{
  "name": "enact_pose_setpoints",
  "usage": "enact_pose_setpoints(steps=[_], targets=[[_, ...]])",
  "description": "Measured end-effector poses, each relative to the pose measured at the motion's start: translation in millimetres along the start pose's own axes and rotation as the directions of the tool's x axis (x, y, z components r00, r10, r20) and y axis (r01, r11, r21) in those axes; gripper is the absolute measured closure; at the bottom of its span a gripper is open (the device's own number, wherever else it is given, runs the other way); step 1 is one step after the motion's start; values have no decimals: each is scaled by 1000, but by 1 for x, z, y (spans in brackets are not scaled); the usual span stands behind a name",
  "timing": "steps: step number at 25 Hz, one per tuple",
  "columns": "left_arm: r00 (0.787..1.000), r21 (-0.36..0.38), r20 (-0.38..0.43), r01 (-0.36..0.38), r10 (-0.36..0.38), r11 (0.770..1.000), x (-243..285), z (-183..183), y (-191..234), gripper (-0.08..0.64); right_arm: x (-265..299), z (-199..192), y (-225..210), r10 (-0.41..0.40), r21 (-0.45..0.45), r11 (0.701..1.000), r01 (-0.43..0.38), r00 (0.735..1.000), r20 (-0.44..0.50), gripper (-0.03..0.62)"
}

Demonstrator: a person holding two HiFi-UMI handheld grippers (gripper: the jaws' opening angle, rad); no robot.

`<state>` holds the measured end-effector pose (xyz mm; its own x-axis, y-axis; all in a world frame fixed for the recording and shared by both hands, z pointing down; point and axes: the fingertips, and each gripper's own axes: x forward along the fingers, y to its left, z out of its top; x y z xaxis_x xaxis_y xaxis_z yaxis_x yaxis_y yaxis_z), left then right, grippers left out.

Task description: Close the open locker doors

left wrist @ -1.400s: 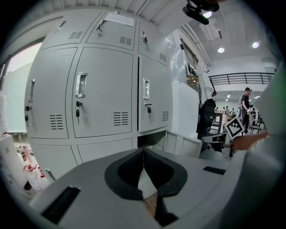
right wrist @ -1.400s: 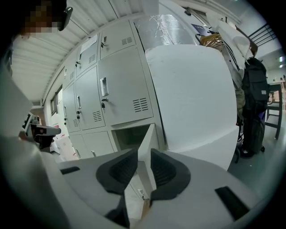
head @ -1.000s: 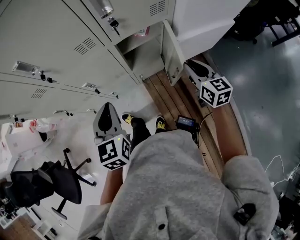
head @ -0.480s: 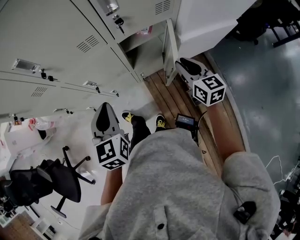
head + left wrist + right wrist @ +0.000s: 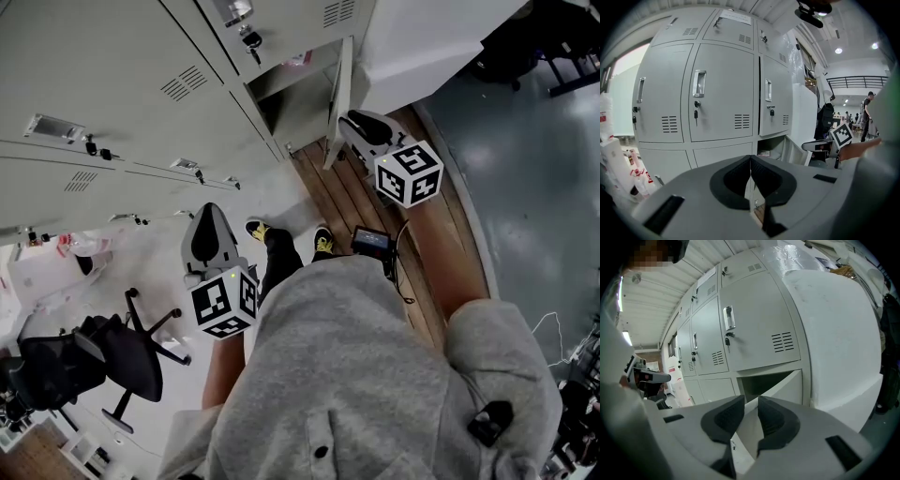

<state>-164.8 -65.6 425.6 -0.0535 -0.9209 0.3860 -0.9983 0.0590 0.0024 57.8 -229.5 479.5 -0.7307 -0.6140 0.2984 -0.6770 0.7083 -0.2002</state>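
Note:
A bank of grey lockers (image 5: 112,84) fills the upper left of the head view. One bottom compartment (image 5: 295,103) stands open, and its door (image 5: 336,89) swings out almost edge-on. My right gripper (image 5: 354,122) is just right of that door, by its outer face; whether it touches the door I cannot tell. In the right gripper view the door (image 5: 785,385) shows through the gap of my open right gripper (image 5: 751,404). My left gripper (image 5: 208,234) hangs lower left, away from the lockers. Its pads meet with nothing between them (image 5: 750,161). The open door (image 5: 794,150) is also in the left gripper view.
A black office chair (image 5: 84,370) stands at the lower left. White bags (image 5: 47,267) lie by the lockers. The person's yellow shoes (image 5: 258,230) stand on a wooden floor strip (image 5: 337,202). A black device (image 5: 372,244) is beside them. A white pillar (image 5: 422,42) flanks the open locker.
My right gripper has moved left toward the lockers, and the open door has swung further toward its compartment. The left gripper has barely shifted.

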Motion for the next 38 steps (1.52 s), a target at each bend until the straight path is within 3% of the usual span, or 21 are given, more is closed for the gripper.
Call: enact_pose_setpoints(steps=[8,23,38], targets=[[1000,-10,-4,-24,24,1000,0,0,22,549,31,7,20,20,2,1000,-20,1000,12,497],[995,-37,-21,-101,101,994,-10,-9,83,549,99,21,45,-18,36,999,16,998,63,497],[989,-46,-46,-144,142,988,-8,-15,120,549,148,45,51,-19,76,997,7,987,161,488]])
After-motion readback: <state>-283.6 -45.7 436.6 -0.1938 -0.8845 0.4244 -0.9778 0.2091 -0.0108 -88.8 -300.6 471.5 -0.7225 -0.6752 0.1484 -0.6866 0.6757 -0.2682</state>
